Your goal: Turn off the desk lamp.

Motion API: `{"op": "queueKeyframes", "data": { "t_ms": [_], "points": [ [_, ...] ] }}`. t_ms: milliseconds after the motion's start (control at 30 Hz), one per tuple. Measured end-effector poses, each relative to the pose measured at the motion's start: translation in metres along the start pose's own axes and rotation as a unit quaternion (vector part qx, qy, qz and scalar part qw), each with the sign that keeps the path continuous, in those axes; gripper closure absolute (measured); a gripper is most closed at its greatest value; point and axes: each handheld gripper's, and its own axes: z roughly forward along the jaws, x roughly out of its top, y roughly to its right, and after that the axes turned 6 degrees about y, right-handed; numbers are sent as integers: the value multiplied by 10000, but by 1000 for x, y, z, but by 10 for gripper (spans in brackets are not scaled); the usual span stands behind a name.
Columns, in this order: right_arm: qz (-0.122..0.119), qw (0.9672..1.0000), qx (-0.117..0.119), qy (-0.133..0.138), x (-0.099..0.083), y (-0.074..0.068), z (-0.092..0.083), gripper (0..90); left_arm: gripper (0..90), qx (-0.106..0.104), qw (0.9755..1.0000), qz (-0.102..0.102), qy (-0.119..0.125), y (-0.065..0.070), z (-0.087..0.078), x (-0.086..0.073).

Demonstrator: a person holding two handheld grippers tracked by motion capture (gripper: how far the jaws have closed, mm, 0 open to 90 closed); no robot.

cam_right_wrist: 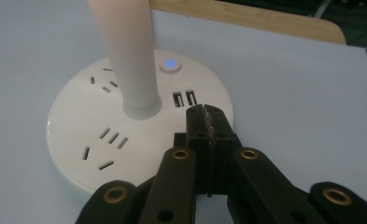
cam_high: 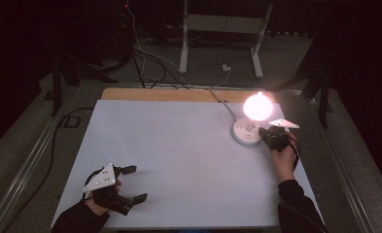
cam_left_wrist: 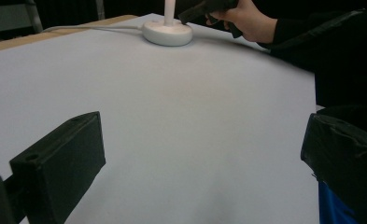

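On white table, one lit lamp on round socket base, right hand-held gripper clenched beside it, left hand-held gripper released.

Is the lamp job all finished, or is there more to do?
The lamp glows and the blue button on its round socket base is lit, so switching on looks done. The right gripper sits shut over the base. The left gripper rests open, apart.

Glossy white plastic socket base, matt table
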Motion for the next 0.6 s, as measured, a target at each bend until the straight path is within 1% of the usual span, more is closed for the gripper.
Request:
{"op": "queueKeyframes", "data": {
  "t_ms": [67,167,233,267,333,500,567,600],
  "points": [
    [-33,10000,-5,78,3,-1,-3,899,4,-5,10000,-13,15,0,0,0],
    [48,9996,49,281,12,0,-11,899,4,-6,10000,-17,15,-1,0,0],
    [97,9993,68,352,15,0,-14,899,4,-12,10000,-5,-3,0,1,0],
    [116,9993,81,355,15,0,-14,899,4,-14,10000,-7,5,0,0,0],
    [69,9994,59,324,14,-1,-13,899,4,-8,10000,-6,5,0,0,0],
    [27,9998,46,185,8,-3,-6,899,4,-8,10000,-22,22,0,0,0],
    [53,9999,71,141,6,-3,-4,899,4,-8,10000,0,2,0,0,0],
    [10,9999,60,117,5,-4,-3,898,4,-10,10000,3,-5,0,0,0]
  ]
}}
